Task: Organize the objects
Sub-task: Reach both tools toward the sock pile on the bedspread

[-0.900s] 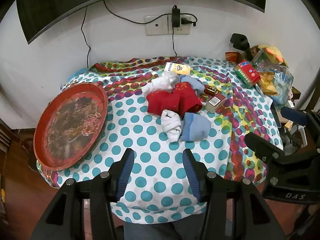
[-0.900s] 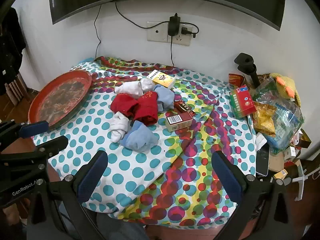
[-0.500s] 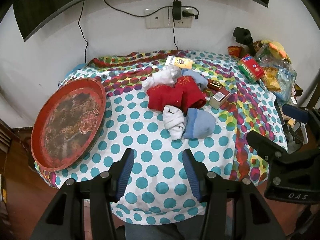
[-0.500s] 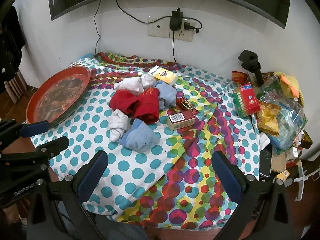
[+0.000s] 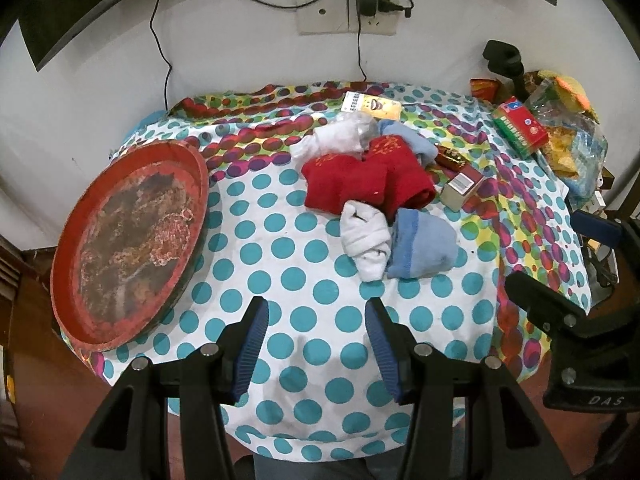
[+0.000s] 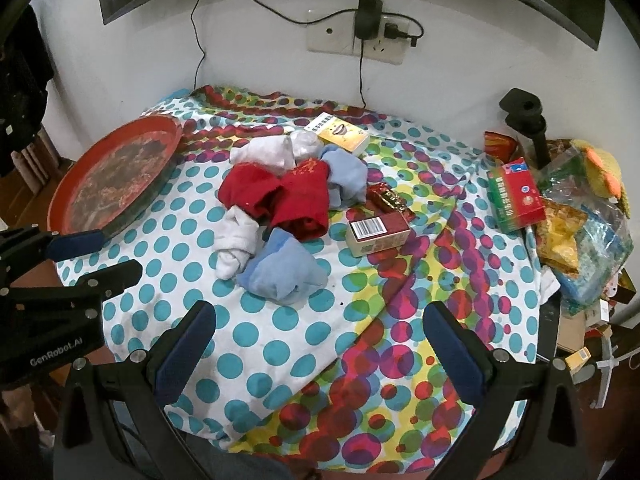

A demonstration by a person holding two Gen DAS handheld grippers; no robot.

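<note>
A heap of rolled socks lies mid-table on the dotted cloth: red socks [image 5: 360, 184], a white sock [image 5: 366, 240], a light blue sock [image 5: 424, 246], another white sock [image 5: 340, 138] and another blue one [image 6: 346, 172] behind. A round red tray [image 5: 132, 240] sits at the left; it also shows in the right wrist view [image 6: 116, 180]. A red and tan box [image 6: 378, 232], a yellow box [image 6: 342, 136] and a small dark red packet [image 6: 390, 198] lie near the heap. My left gripper [image 5: 316, 344] is open and empty above the front edge. My right gripper [image 6: 320, 350] is wide open and empty.
A green and red box [image 6: 516, 196] and bags of snacks [image 6: 580, 232] crowd the right edge. A black stand [image 6: 524, 120] rises at the back right. A wall socket with a charger [image 6: 368, 20] and a screen hang behind. The table's front edge is below both grippers.
Both grippers have moved slightly closer to the table and the view has tilted down a little. Nothing on the table has moved. Both stay open.
</note>
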